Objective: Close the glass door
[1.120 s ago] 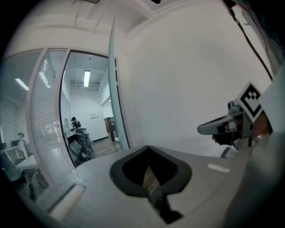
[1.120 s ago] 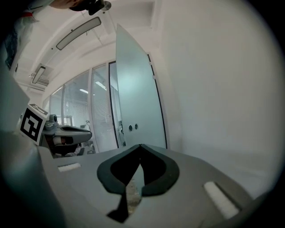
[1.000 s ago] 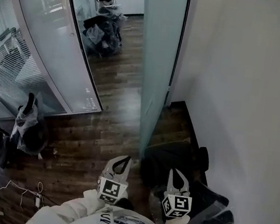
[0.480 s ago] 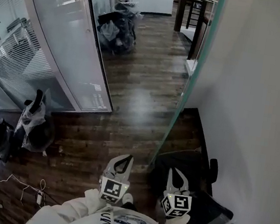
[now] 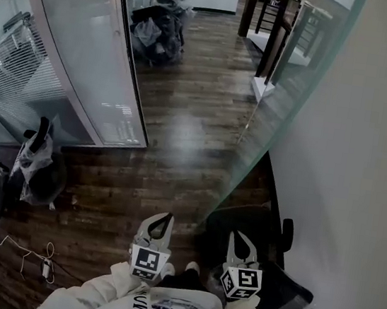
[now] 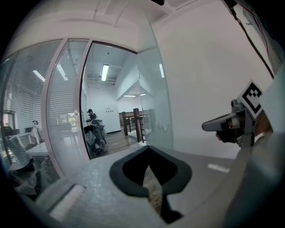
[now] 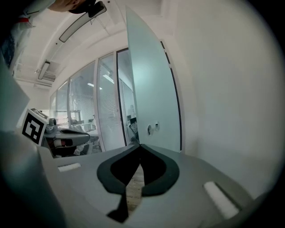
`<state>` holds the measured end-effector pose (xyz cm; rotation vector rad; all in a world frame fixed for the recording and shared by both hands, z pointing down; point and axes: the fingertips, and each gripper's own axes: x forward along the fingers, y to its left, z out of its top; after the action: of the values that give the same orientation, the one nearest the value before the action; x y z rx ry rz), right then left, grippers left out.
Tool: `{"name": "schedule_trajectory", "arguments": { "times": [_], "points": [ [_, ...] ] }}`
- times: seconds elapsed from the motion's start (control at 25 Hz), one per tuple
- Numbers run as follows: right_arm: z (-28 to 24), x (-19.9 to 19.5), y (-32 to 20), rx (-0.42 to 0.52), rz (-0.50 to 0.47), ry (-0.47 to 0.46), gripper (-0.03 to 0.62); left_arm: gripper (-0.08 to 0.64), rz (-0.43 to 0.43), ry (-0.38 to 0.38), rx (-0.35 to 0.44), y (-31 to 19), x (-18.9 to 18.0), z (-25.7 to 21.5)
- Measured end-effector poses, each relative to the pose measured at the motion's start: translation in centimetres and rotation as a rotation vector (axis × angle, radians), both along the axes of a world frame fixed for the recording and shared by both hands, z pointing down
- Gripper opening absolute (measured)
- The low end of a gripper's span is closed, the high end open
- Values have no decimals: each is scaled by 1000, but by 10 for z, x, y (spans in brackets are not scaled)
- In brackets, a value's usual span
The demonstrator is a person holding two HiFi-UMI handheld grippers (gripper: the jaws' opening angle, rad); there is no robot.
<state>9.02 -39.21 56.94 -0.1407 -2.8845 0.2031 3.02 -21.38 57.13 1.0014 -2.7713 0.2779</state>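
One left gripper (image 5: 162, 217) and one right gripper (image 5: 240, 236), both jaws pressed together, face one door (image 5: 295, 104) angled off the wall (image 5: 366, 174).

The glass door (image 5: 286, 107) has swung toward the white wall (image 5: 369, 175).

We work in even, cool indoor light. Far off, ceiling strip lights (image 6: 105, 72) glow, a pale sheen lies on the dark wood floor (image 5: 183, 124), and the glass door (image 5: 295, 93) looks hazy green. Both gripper views bulge like a fisheye, black at the corners, with the near jaws soft. The head view is fairly sharp.
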Motion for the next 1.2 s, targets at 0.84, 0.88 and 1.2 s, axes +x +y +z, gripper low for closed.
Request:
{"name": "schedule_trajectory", "arguments": {
  "times": [0.84,0.88,1.2],
  "points": [
    [10,-139,-51,-48,-234,-1,6,3,-134,-53,-32,-67,-87,-18],
    [11,-144,-49,-48,-255,3,9,2,-142,-51,-32,-67,-90,-17],
    [17,-158,-33,3,-455,-25,247,3,-176,-65,-33,-74,-105,-19]
  ]
}}
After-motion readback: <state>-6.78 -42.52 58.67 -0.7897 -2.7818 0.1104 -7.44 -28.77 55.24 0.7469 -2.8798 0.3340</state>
